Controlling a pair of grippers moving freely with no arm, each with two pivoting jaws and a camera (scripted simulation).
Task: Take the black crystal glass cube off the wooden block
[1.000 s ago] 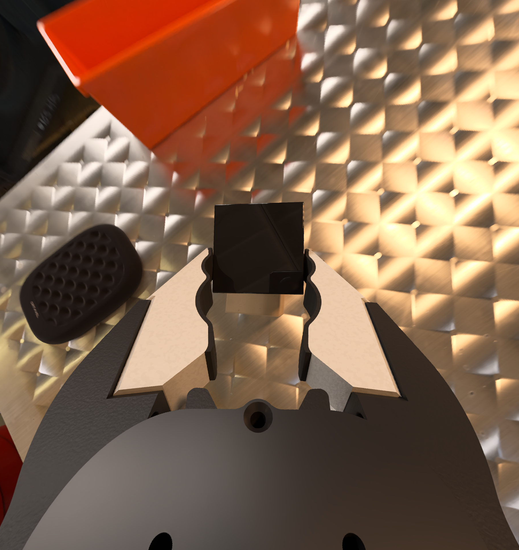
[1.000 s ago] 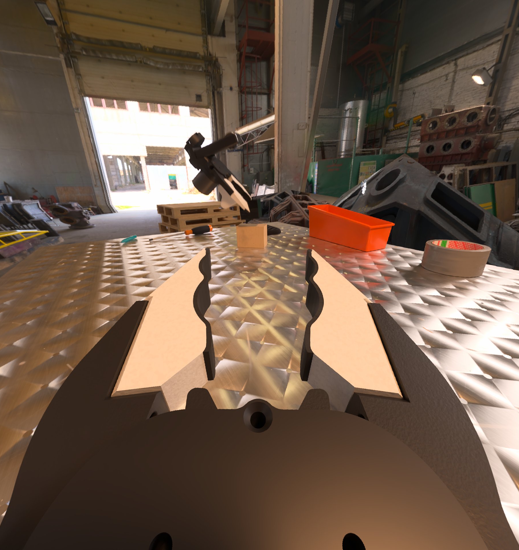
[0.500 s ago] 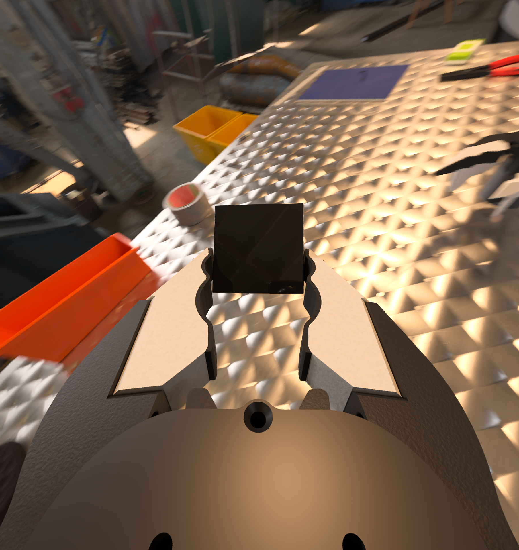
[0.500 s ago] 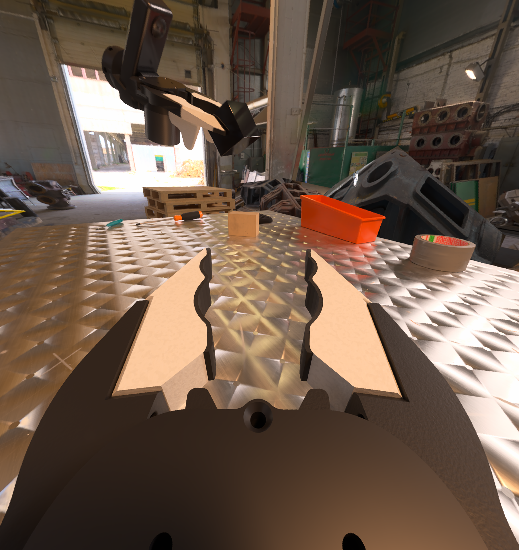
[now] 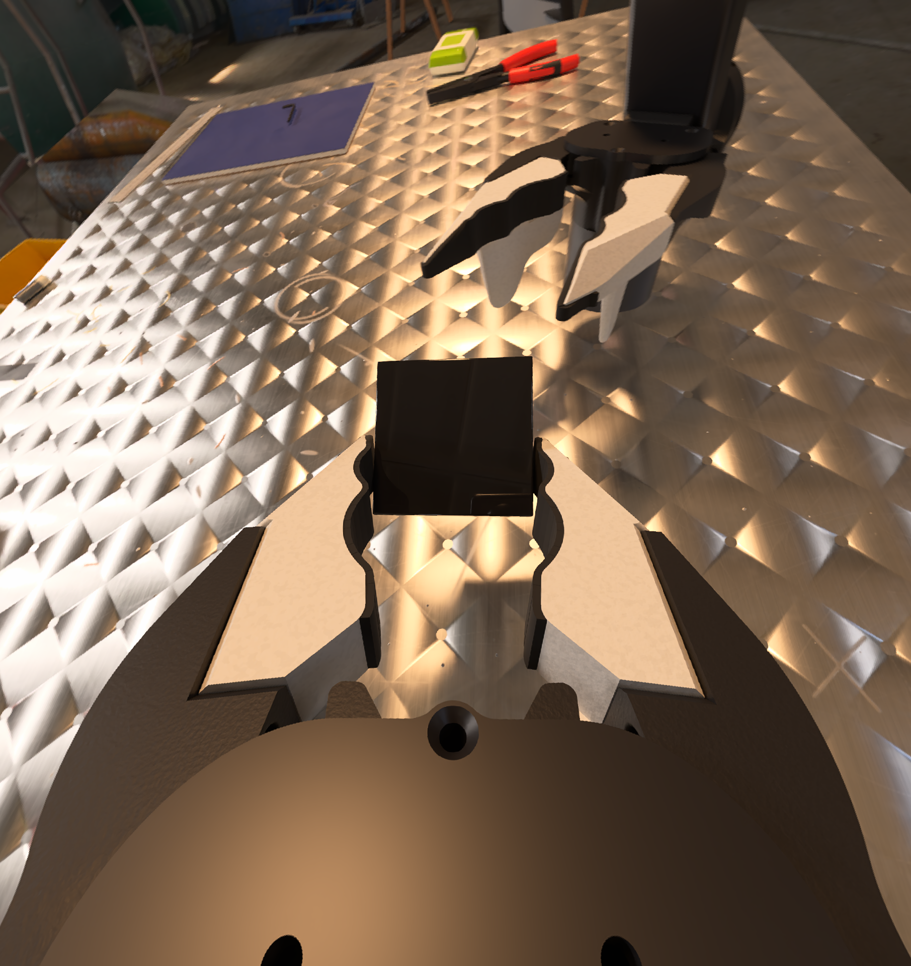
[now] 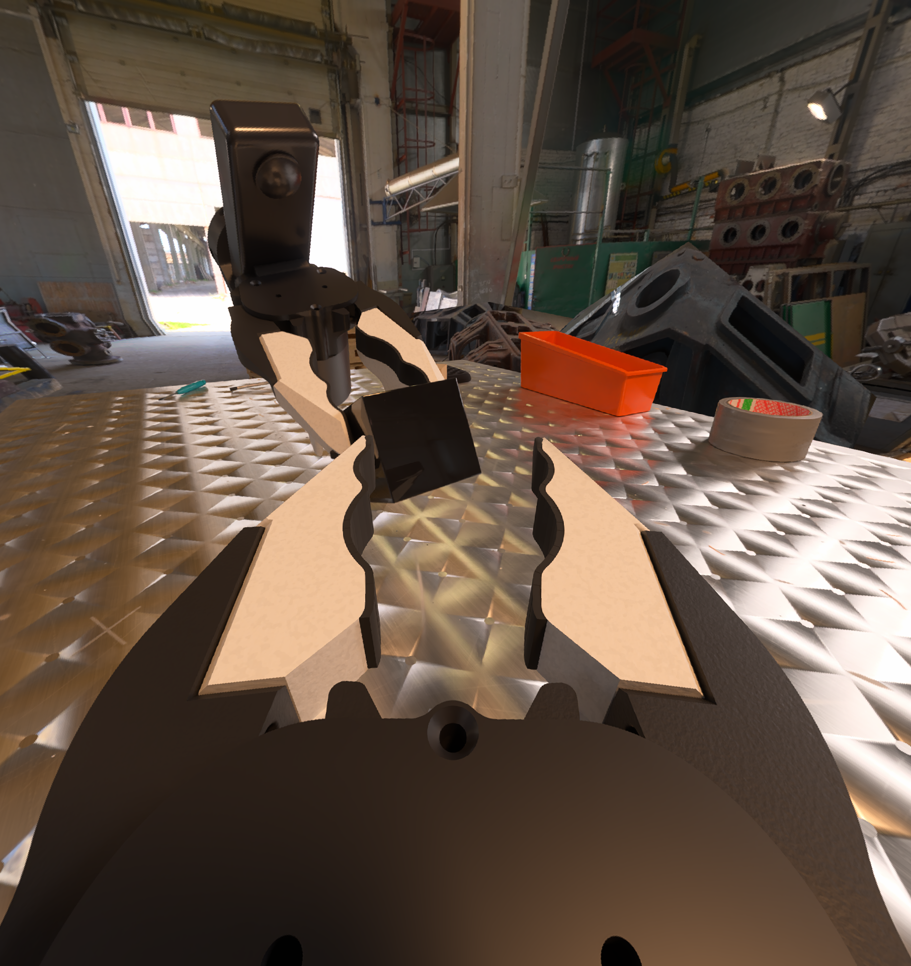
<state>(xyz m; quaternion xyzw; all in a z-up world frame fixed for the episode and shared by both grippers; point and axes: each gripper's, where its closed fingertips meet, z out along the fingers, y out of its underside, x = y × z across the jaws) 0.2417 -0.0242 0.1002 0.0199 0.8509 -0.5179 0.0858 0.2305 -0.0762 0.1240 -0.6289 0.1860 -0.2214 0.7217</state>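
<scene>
The black glass cube (image 5: 453, 436) is gripped between the fingertips of my left gripper (image 5: 453, 460), held in the air over the metal table (image 5: 181, 366). In the right wrist view, the left gripper (image 6: 385, 418) hangs tilted, with the cube (image 6: 422, 439) just beyond my right gripper's fingertips, towards its left finger. My right gripper (image 6: 449, 449) is open and empty, low over the table. It also shows in the left wrist view (image 5: 547, 282), ahead of the cube. The wooden block is not seen in either view.
An orange bin (image 6: 589, 371) and a tape roll (image 6: 764, 426) sit at the right. A green screwdriver (image 6: 192, 387) lies at the far left. A purple board (image 5: 270, 130), red pliers (image 5: 505, 68) and a green-white block (image 5: 453, 49) lie at the far end.
My left gripper has swung round with the cube and come down close in front of my right gripper. The right gripper has stayed open and nearly still.
</scene>
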